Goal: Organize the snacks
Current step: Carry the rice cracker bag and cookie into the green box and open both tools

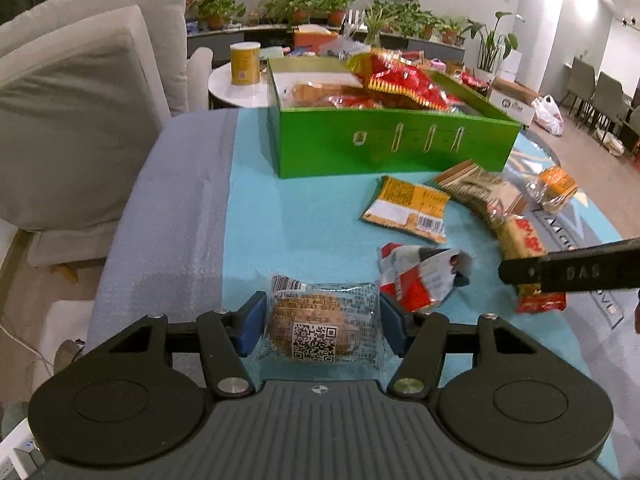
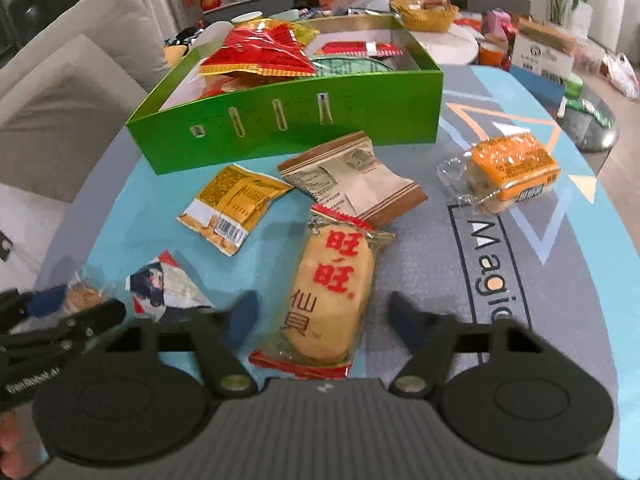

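My left gripper point(image 1: 322, 326) has its blue pads against both sides of a clear-wrapped round cake with a QR code point(image 1: 320, 326) on the blue table mat. My right gripper point(image 2: 324, 320) is open, its fingers on either side of a rice cracker pack with red characters point(image 2: 332, 296), not touching it. The green box point(image 1: 384, 140) holds red snack bags point(image 1: 400, 76); it also shows in the right wrist view point(image 2: 288, 120). A yellow packet point(image 2: 236, 204), a brown packet point(image 2: 356, 176), an orange-wrapped cake point(image 2: 508, 168) and a crumpled red and white wrapper point(image 2: 164, 284) lie loose.
A grey sofa point(image 1: 80, 100) stands at the left. A yellow canister point(image 1: 245, 63) sits on a white side table behind the box. Potted plants line the back. The right gripper's arm point(image 1: 580, 272) crosses the left wrist view at the right.
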### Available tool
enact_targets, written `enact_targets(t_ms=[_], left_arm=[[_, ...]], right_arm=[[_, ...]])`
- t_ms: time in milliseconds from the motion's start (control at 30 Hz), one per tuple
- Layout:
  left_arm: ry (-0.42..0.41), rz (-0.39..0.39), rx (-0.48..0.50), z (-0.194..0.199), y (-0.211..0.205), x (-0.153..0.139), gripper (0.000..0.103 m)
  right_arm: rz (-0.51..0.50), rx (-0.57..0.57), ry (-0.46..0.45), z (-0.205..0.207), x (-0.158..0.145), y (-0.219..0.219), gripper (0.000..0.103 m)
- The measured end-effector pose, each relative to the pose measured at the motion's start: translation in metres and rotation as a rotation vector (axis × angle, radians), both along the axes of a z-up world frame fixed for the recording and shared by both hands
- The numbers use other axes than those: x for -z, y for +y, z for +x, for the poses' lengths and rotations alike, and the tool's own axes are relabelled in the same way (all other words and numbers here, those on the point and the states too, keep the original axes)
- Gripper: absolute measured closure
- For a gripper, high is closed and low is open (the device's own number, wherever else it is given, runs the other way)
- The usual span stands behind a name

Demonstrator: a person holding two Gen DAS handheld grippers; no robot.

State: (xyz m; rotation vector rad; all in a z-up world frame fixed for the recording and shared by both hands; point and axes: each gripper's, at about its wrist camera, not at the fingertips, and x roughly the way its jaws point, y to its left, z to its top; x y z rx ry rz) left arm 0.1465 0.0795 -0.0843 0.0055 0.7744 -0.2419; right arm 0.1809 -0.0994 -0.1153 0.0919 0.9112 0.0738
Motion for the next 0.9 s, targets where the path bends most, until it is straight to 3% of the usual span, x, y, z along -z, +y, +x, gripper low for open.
enact_targets(t_ms=[133, 600, 900], left_arm=[[-0.030, -0.023, 0.000, -0.010, 0.000, -0.015, 0.047], [-0.133, -0.060, 0.035, -0.031, -0.011, -0.066, 0.047], [-0.156, -0.078, 0.063, 0.012, -0.037, -0.096, 0.047]], right_arm=[[0.028, -0.034, -0.039, -0.014, -0.011, -0.004, 0.056], [0.061, -0.081, -0.264, -0.055, -0.082, -0.016, 0.056], [0.090, -0.059, -0.318, -0.012, -0.116, -0.031, 0.056]])
